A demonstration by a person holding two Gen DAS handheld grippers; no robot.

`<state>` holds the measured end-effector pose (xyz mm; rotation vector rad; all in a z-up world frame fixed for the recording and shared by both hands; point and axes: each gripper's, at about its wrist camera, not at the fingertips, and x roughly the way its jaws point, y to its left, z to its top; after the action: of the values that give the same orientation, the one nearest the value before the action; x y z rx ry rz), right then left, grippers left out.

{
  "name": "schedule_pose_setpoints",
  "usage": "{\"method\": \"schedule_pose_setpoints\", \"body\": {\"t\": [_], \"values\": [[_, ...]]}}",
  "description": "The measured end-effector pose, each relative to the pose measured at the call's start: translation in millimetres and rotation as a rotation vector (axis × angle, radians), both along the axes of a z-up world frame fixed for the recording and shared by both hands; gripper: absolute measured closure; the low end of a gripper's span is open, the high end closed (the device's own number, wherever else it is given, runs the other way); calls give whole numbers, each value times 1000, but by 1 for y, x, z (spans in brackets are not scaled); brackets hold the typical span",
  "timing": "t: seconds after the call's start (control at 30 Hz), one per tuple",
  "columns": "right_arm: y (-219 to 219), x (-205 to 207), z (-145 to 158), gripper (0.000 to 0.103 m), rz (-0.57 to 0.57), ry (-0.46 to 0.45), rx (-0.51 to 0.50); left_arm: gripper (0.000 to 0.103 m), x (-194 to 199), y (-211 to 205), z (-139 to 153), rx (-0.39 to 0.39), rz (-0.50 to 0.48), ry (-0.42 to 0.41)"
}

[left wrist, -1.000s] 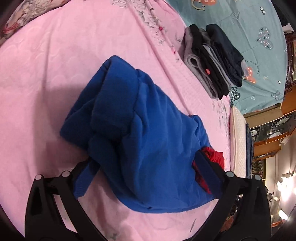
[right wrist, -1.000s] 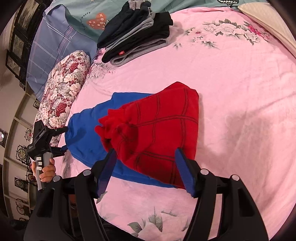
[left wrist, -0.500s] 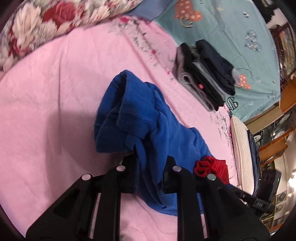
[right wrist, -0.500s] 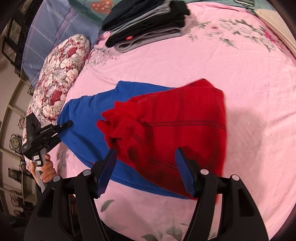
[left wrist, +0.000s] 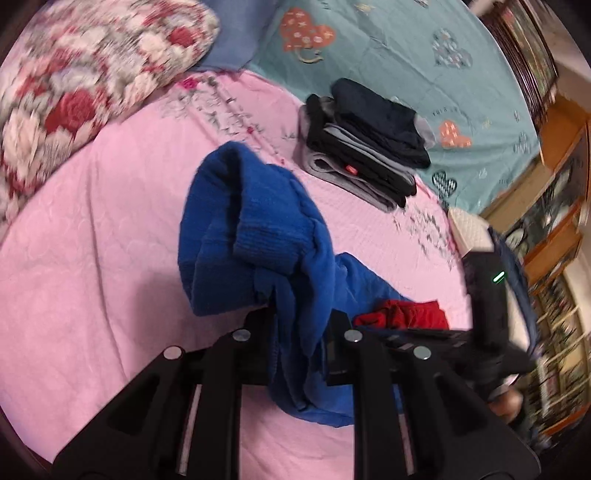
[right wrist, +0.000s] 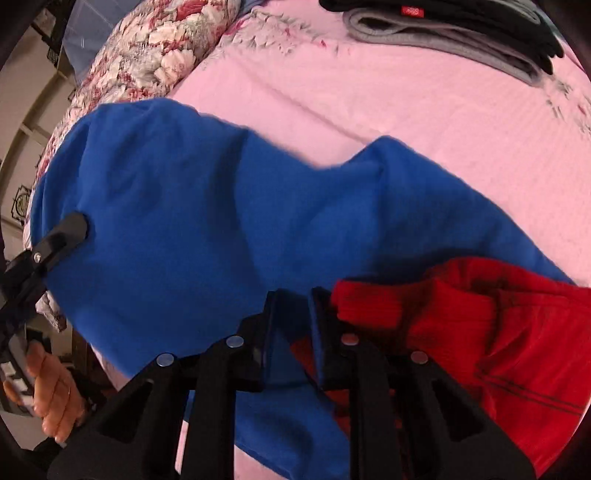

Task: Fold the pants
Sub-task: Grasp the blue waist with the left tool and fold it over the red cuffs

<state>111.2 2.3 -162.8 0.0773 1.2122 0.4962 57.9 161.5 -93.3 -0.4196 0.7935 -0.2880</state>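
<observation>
The pants are blue fleece [left wrist: 258, 221] with a red patterned part [left wrist: 402, 314], lying on the pink bed sheet [left wrist: 92, 221]. My left gripper [left wrist: 299, 325] is shut on a bunched blue fold at one end and holds it raised. My right gripper [right wrist: 291, 306] is shut on the edge where the blue cloth [right wrist: 207, 221] meets the red part [right wrist: 498, 332]. The left gripper's finger [right wrist: 62, 236] shows pinching the far blue end in the right wrist view. The right gripper body [left wrist: 487, 295] shows at the right in the left wrist view.
A stack of folded dark and grey clothes [left wrist: 365, 136] lies at the far side of the bed, also at the top of the right wrist view [right wrist: 461, 33]. A floral pillow [left wrist: 81, 74] is at the left. A teal quilt [left wrist: 406, 44] and wooden shelves [left wrist: 554, 229] lie beyond.
Both grippers went from open around the pants to shut on the cloth. The left closed first and lifted the blue end; the right closed on the blue and red edge.
</observation>
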Motion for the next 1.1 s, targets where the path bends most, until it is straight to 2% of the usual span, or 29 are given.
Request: {"method": "schedule_pose_setpoints", "body": {"t": [0.07,0.17,0.23,0.3,0.37,0.47,0.57,0.6,0.67,0.7,0.73,0.8,0.83,0.87,0.9,0.93,1.0,1.07,1.1], "values": [[-12,-5,15,86,-5,9,46,87,-5,-21,13,44,-47,-41],[-59,-18,62,84,-85,-99,137,88,-13,-56,32,81,-137,-111],[-106,-33,91,83,-179,-184,180,89,-15,-91,42,142,-198,-155],[-149,-48,107,81,-259,-228,211,90,-13,-123,42,181,-266,-165],[-191,-66,113,80,-346,-255,232,92,-7,-151,32,196,-328,-139],[-239,-89,107,80,-441,-249,268,98,10,-205,10,183,-462,-47],[-272,-106,91,80,-490,-215,312,98,8,-255,-4,253,-567,-33],[-279,-112,88,80,-502,-211,324,99,5,-271,-10,251,-631,-10],[-289,-123,81,80,-533,-213,332,91,1,-286,-21,276,-683,33],[-297,-127,78,80,-546,-210,332,70,-1,-291,-27,291,-698,57],[-296,-131,74,80,-553,-207,331,53,-3,-291,-29,287,-704,66],[-300,-134,64,77,-561,-188,330,47,-15,-279,-20,252,-711,32],[-297,-132,58,74,-560,-177,332,41,-22,-270,-10,236,-712,0],[-296,-130,53,69,-552,-160,337,36,-28,-257,2,204,-698,-30],[-294,-126,51,60,-539,-148,346,27,-31,-240,13,161,-674,-58],[-292,-123,50,55,-522,-137,364,22,-33,-221,24,130,-633,-86],[-286,-112,49,39,-464,-107,465,21,-29,-195,38,133,-537,-112],[-274,-100,48,31,-394,-76,529,21,-17,-172,41,165,-445,-102],[-268,-91,46,30,-368,-60,548,21,-12,-162,37,165,-416,-83]]}}
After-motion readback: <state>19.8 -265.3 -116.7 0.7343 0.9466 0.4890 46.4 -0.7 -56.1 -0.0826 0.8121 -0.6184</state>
